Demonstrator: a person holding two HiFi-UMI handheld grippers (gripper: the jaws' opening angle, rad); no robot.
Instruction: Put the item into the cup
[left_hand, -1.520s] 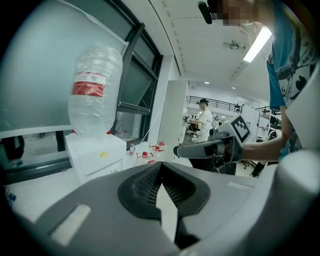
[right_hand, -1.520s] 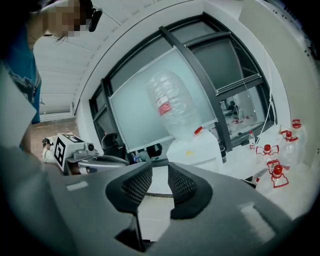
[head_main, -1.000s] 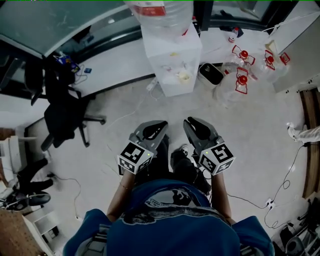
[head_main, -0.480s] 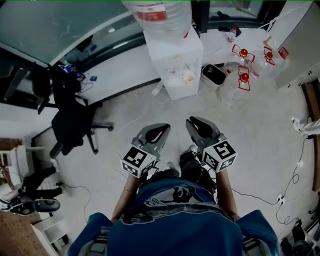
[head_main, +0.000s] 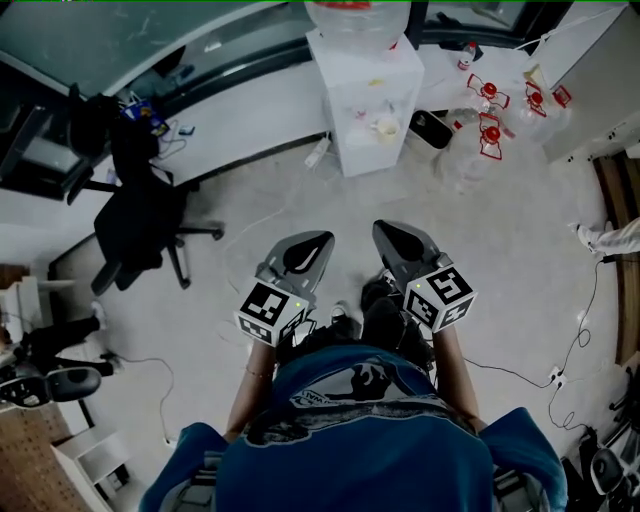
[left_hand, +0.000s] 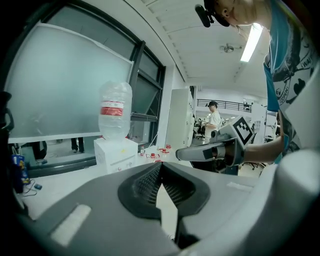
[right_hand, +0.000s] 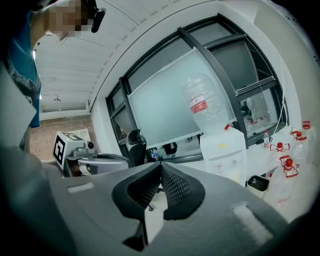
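Since I'm out on the open floor (head_main: 520, 250) and not at any table, there's honestly not much task to report yet. The biggest thing ahead is the white water dispenser (head_main: 370, 100) with its upturned bottle (left_hand: 115, 110) on top, backed up against a long white ledge (head_main: 250, 130) under the windows. A black office chair (head_main: 140, 225) sits off to my left. A few clear jugs (head_main: 490, 130) with red caps huddle on the floor to the right of the dispenser, beside a small black bin (head_main: 432, 128).

Smaller stuff: my left gripper (head_main: 322, 242) is closed tip to tip with nothing in it. My right gripper (head_main: 383, 232) has just snapped closed, also on nothing. They point forward side by side, near each other but apart.

The item and the cup? Not in any view, so I can't say where they are, which way the item points or how its long axis runs. Weight, stiffness, slipperiness, where to grab it: no clue until I see it.
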